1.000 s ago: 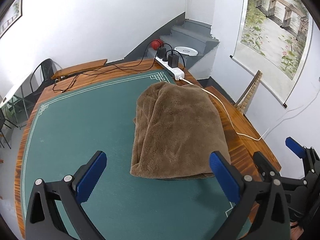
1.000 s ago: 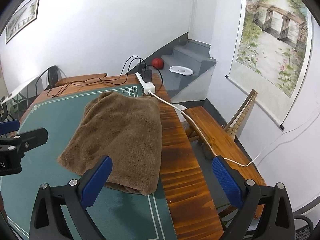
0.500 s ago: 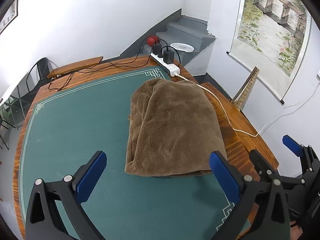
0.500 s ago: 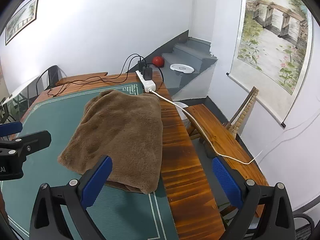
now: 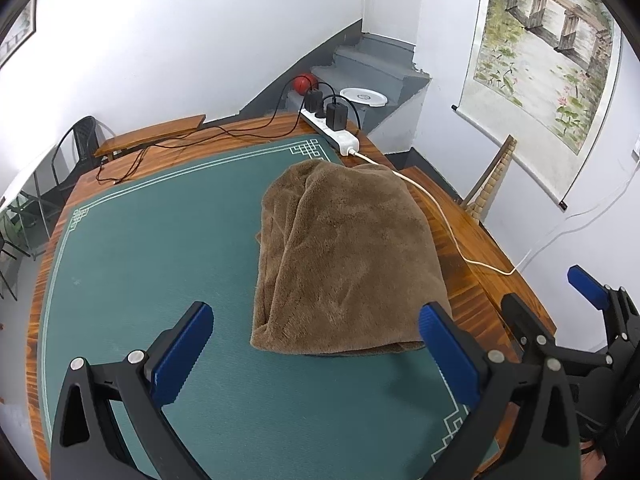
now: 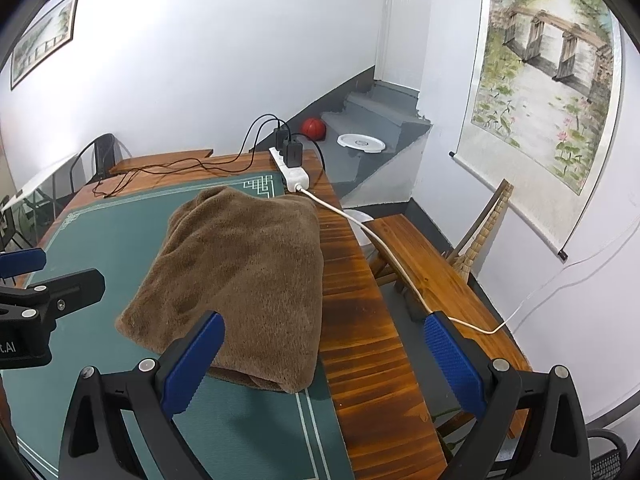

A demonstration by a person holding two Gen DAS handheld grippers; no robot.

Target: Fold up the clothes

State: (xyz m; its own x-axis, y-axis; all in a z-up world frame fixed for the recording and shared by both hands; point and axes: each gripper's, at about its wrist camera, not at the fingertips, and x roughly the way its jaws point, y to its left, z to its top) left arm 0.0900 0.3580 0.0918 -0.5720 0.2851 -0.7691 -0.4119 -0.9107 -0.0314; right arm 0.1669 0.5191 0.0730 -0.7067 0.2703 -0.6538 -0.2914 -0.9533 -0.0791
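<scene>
**Folded brown garment lies on the green mat, both claws spread and empty**

The brown fleece garment lies folded in a thick rectangle on the green mat that covers the wooden table. It sits toward the mat's right side, its right edge reaching the mat's border and the bare wood beside it. Its far end comes close to the white power strip at the table's far corner, where black chargers are plugged in; a white cord runs from the strip past the garment's right side and off the table.

The left gripper hovers above the mat on the near side of the garment, its blue-padded fingers wide apart and holding nothing. The right gripper hangs over the garment's near right corner and the table's wooden rim, its fingers equally spread and empty.

Beyond the table, past the power strip, grey steps carry a red ball and a white round lid.
</scene>
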